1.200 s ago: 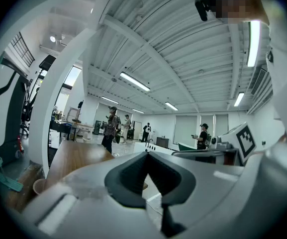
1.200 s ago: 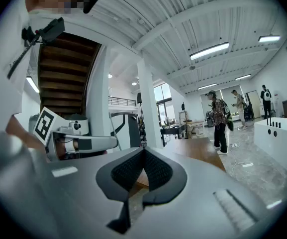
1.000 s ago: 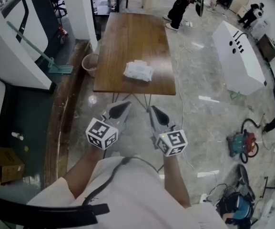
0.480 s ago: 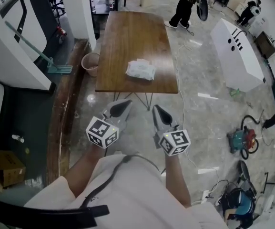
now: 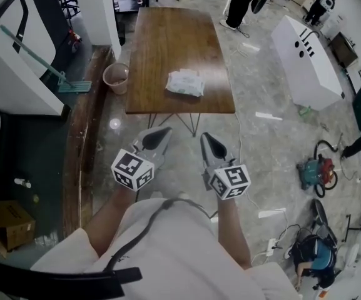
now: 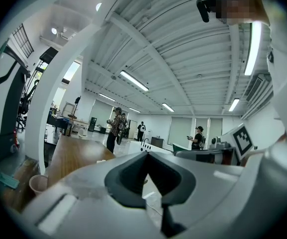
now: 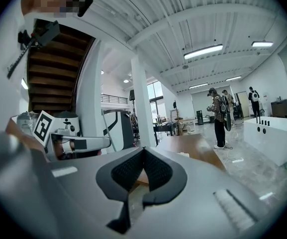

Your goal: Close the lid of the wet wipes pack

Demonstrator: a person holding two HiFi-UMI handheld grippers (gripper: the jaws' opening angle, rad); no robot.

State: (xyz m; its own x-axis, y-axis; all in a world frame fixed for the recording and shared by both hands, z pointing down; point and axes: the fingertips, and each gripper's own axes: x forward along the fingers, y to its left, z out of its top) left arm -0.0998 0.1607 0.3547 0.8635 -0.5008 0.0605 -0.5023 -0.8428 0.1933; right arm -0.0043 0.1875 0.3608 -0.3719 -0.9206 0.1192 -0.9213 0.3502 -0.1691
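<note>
Head view: wet wipes pack (image 5: pixel 185 83) sits on the bench (image 5: pixel 167 36), near its front edge, well apart from the left hand-held gripper (image 5: pixel 163 132) and right hand-held gripper (image 5: pixel 207 137).
Left gripper view: jaws pressed together, nothing between them.
Right gripper view: jaws together here too, gripping nothing.

- No word, brand or number can be read in any view.
- The wipes pack (image 5: pixel 185 83) on the table (image 5: pixel 167 36) has print too small to make out.
- The left cube (image 5: pixel 132 170), on the left gripper (image 5: pixel 161 134), bears black-and-white square markers: a pattern, no letters.
- The right cube (image 5: pixel 230 181), on the right gripper (image 5: pixel 209 140), bears markers of the same kind in another pattern.
- The white unit (image 5: pixel 308 67) has dark strokes and dots on top, which do not read as text.
</note>
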